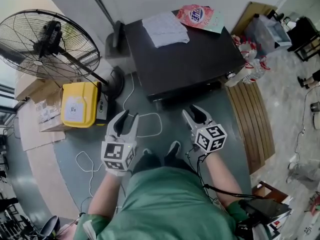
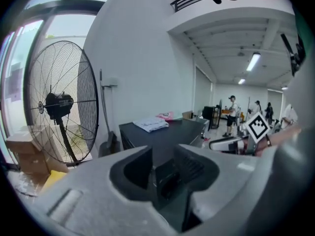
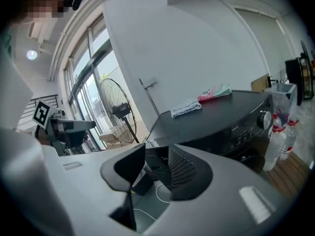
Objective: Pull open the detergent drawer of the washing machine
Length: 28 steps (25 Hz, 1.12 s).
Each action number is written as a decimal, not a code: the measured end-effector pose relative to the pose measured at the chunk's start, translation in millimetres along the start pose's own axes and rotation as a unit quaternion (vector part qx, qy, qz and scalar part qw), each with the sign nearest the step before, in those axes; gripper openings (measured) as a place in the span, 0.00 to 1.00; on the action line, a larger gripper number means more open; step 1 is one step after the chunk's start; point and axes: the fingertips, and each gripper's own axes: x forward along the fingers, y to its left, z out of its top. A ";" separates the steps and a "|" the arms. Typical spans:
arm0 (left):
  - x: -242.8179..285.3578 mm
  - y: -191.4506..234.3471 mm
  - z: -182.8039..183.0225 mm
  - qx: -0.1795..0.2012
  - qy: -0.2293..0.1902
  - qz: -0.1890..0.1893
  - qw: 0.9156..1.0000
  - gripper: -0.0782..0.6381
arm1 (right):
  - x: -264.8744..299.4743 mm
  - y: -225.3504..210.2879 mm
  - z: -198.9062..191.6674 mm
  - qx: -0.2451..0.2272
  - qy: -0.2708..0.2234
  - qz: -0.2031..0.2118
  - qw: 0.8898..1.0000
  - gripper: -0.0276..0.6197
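One black box-shaped washing machine (image 1: 185, 59) at twelve o'clock, apart from two grippers, left gripper (image 1: 127, 120) and right gripper (image 1: 195, 115), each with fingers spread on nothing (detergent drawer lost in the dark front)

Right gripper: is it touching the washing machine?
Apart. In the right gripper view, the right gripper has empty open jaws, the washing machine beyond them.

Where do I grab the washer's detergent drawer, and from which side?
Drawer: likely the front's top-left end, opposite the dial. Come in level from the front. It looks flush in the washer, so only its face is reachable. The pull recess isn't discernible.
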 end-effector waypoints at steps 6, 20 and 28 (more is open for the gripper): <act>26.5 23.0 -9.0 0.000 0.020 -0.024 0.999 0.30 | 35.0 0.9 -22.2 0.048 0.030 0.033 0.998 0.24; 63.2 62.1 -22.2 0.007 0.062 -0.063 0.996 0.30 | 112.4 -42.4 -80.8 0.189 0.075 0.090 0.975 0.38; 55.1 85.9 -44.8 -0.009 0.092 -0.035 0.995 0.30 | 155.2 -59.7 -98.0 0.238 0.068 0.141 0.959 0.49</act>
